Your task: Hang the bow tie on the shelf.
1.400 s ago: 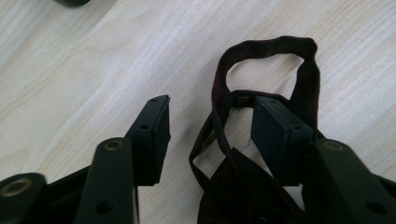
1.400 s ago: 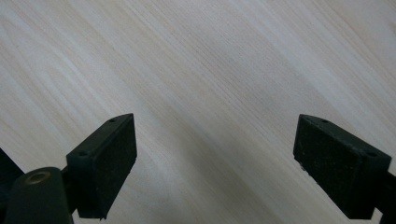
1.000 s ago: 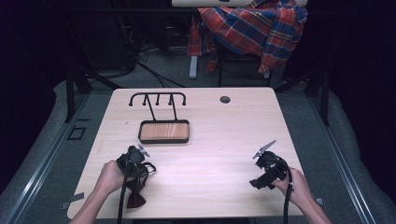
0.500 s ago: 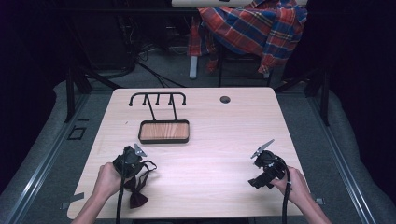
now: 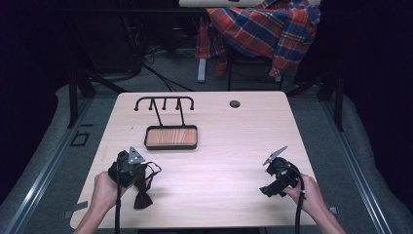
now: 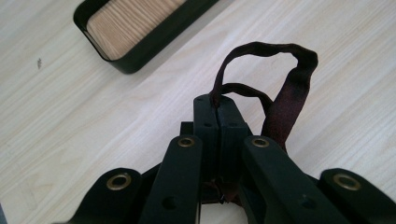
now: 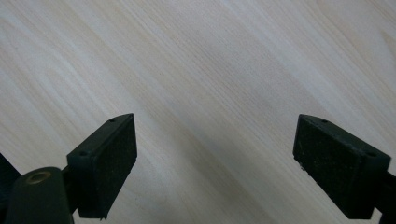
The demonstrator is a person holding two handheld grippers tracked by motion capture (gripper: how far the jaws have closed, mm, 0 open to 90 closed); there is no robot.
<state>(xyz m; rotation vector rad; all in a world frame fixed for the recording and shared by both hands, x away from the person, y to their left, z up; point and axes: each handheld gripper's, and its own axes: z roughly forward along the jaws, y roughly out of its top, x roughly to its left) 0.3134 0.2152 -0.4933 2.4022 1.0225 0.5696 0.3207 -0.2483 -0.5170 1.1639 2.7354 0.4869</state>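
Since half a second back the left tongs (image 5: 138, 171) have barely shifted, just nudged a touch with the dark maroon fabric bow tie (image 5: 142, 198) dangling off them, and the right tongs (image 5: 271, 177) sit pretty much where they were. Left ones are clamped tight, the two flat black pads pressed together right on the thin maroon strap (image 6: 261, 51) of the bow tie; in the left gripper view that strap loops up out of the pinch in a floppy arch, woven-looking and a bit shiny, then drops back down past the right side of the jaws. The bow part itself lies on the pale wood-grain bench (image 5: 229, 146) at the near left, just beside the person's left hand (image 5: 104, 190). Right tongs are spread wide open with nothing between them, hovering over bare bench at the near right; the right gripper view shows the blocky black pads (image 7: 109, 163) with a fine rubbery texture and streaky light laminate underneath. Further back on the bench there's a shallow rectangular tray with a black rim and a wooden floor (image 5: 171, 137), rounded corners, with a black metal rack of curved hooks (image 5: 164, 103) rising from behind it. A small dark round hole (image 5: 235, 104) sits near the far edge. Past the bench a red and blue plaid cloth (image 5: 265, 29) is draped over a chair.
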